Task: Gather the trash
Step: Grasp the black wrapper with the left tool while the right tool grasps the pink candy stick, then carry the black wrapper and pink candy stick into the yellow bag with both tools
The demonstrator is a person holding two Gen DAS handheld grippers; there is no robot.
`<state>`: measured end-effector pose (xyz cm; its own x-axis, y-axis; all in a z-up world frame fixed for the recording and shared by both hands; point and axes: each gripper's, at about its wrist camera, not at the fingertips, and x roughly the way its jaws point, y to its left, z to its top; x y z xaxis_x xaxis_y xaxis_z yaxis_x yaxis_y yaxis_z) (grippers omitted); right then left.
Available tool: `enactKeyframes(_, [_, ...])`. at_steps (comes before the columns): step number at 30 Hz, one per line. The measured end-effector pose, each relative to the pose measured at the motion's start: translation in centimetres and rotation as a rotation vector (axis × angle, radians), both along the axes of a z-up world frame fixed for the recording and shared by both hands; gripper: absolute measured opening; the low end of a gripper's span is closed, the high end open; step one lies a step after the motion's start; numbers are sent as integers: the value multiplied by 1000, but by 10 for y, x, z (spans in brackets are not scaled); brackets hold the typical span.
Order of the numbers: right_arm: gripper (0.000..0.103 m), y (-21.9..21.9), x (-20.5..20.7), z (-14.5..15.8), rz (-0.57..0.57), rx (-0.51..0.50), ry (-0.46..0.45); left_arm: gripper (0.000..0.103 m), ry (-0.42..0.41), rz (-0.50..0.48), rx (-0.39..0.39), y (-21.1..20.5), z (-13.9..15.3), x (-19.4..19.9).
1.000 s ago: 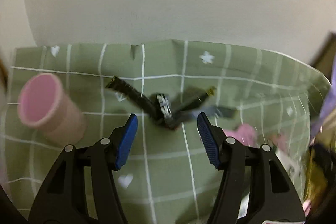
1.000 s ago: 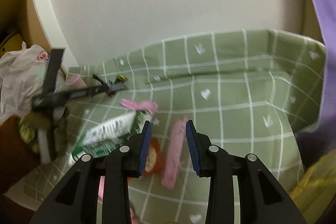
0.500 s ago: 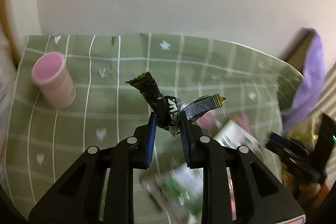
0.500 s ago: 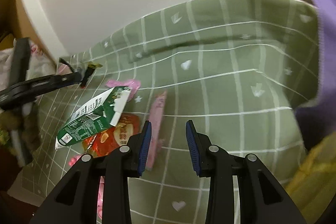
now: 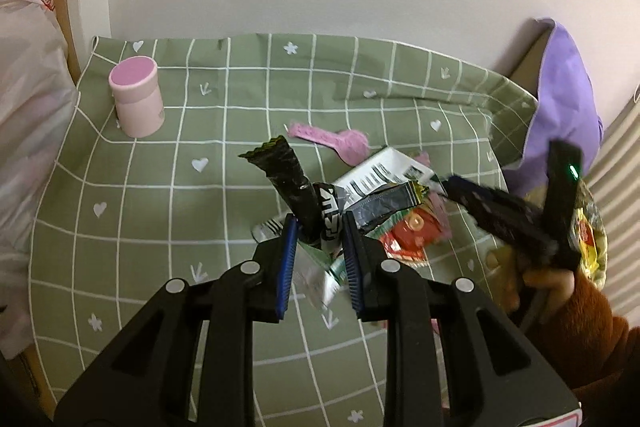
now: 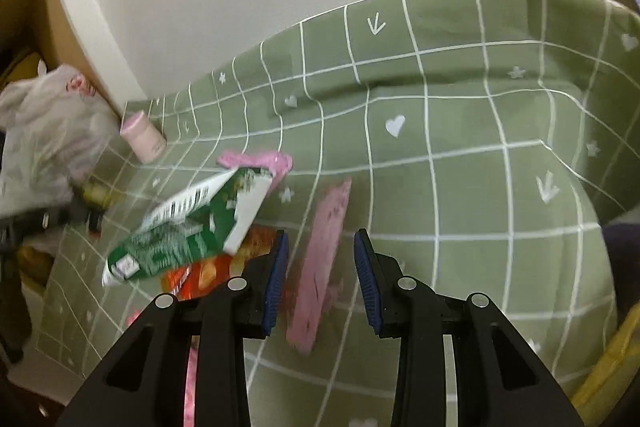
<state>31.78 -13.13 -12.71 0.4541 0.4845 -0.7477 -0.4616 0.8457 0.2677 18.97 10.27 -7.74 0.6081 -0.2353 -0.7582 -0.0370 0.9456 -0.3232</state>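
Green checked cloth (image 5: 132, 227) with white hearts and stars, spread against a pale wall; a white plastic bag (image 5: 28, 75) lies off its edge at 9 o'clock.

A second earlier the black wrapper (image 5: 296, 187) lay on the cloth between spread jaws — now it is pinched in the left gripper (image 5: 318, 247) and carried clear of the surface, twisted ends fanning toward 11 and 2 o'clock. One piece of trash is thus judged collected and awaiting a bin; none can be identified.

The right gripper (image 6: 320, 267) is held part-spread and empty, lowered over the long pink wrapper (image 6: 320, 263), which lies flat between its pads — likely the next pick.

Left on the cloth: green-and-white carton (image 6: 192, 231), red packet (image 6: 200, 273), pink scrap (image 5: 332, 143), pink cup (image 5: 136, 103) at 10 o'clock.

Writing: white block letters on the black wrapper, barcode on the carton — neither legible. Red mark on the bag, unreadable.
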Motion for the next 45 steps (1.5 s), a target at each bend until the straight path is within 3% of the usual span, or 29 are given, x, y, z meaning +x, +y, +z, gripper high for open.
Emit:
enactKeyframes(1, [32, 2, 4, -4, 7, -1, 28, 22, -1, -9, 8, -3, 1, -3])
enactKeyframes(3, [20, 4, 7, -10, 12, -12, 64, 22, -6, -21, 22, -8, 4, -11])
enactKeyframes(6, [8, 3, -13, 3, 6, -33, 6, 22, -19, -30, 30, -11, 10, -24])
enactKeyframes(14, [8, -32, -62, 63, -39, 19, -109, 22, -80, -62, 10, -23, 29, -36])
enactKeyframes(23, [8, -84, -112, 128, -148, 24, -257, 22, -193, -191, -7, -71, 68, -17])
enactKeyframes(27, [8, -110, -133, 155, -208, -19, -345, 22, -269, -271, -12, -104, 95, -3])
enactKeyframes(34, [8, -169, -162, 178, -344, -65, -420, 22, -352, -450, -44, -185, 128, 16])
enactKeyframes(45, [8, -253, -200, 186, -544, -101, -443, 22, -343, -676, -81, -291, 131, 21])
